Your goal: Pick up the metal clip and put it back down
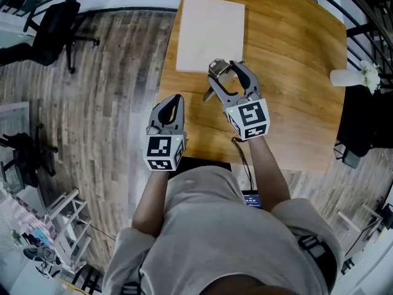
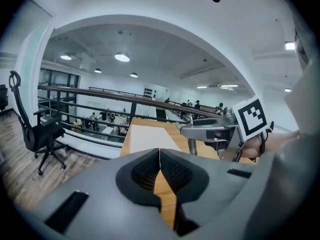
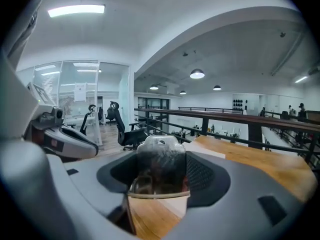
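Note:
The metal clip (image 1: 215,72) is a shiny steel binder-type clip, held just above the wooden table (image 1: 295,60) near the white pad. My right gripper (image 1: 225,67) is shut on it. In the right gripper view the clip (image 3: 160,159) fills the space between the pads, its wire handle crossing below. My left gripper (image 1: 174,99) hovers over the table's left front edge, shut and holding nothing. In the left gripper view the left gripper (image 2: 159,160) has its pads pressed together, and the right gripper (image 2: 215,130) shows ahead to the right.
A white rectangular pad (image 1: 210,33) lies on the far left part of the table, just beyond the clip. A white object (image 1: 347,77) sits at the table's right edge. Office chairs (image 1: 52,18) stand on the wood floor to the left. A railing (image 3: 225,116) runs past the table.

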Motion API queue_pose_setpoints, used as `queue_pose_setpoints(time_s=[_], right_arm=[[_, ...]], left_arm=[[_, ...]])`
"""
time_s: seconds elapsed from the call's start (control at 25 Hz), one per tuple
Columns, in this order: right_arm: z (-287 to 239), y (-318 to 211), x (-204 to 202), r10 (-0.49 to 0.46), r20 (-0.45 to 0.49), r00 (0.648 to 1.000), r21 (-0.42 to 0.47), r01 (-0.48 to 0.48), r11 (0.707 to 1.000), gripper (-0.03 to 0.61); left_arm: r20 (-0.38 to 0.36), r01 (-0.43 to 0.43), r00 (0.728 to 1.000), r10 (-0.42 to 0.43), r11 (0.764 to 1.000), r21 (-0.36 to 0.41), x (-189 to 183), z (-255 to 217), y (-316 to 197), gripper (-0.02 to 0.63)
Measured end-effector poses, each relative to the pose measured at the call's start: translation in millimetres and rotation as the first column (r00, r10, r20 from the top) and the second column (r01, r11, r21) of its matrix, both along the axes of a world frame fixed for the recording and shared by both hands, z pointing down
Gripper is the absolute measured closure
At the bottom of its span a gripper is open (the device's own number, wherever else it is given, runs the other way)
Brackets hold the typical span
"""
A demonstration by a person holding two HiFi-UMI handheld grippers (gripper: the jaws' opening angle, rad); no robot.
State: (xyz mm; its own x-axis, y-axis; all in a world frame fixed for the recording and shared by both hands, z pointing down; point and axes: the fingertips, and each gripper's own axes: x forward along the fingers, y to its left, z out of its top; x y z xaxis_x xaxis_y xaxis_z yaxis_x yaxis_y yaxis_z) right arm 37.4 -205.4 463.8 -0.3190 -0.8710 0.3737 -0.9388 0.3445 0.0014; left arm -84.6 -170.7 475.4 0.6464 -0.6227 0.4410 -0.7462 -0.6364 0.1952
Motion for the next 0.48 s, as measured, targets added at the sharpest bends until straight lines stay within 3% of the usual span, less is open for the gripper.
queue_pose_setpoints(time_s=[0.2,0.48], right_arm=[[-41.7,16.4,-1.1,0.077,0.011,0.997,0.086,-0.078,0.993,0.281],[-91.3,57.6,25.7,0.255,0.033,0.966,0.164,-0.257,0.952,0.280]], left_arm=[[-0.045,-0.043,0.998,0.046,0.996,0.079,-0.7,-38.2,-5.4,0.589],[-0.102,-0.171,0.976,0.190,0.969,0.177,30.3,-85.0,-2.9,0.589]])
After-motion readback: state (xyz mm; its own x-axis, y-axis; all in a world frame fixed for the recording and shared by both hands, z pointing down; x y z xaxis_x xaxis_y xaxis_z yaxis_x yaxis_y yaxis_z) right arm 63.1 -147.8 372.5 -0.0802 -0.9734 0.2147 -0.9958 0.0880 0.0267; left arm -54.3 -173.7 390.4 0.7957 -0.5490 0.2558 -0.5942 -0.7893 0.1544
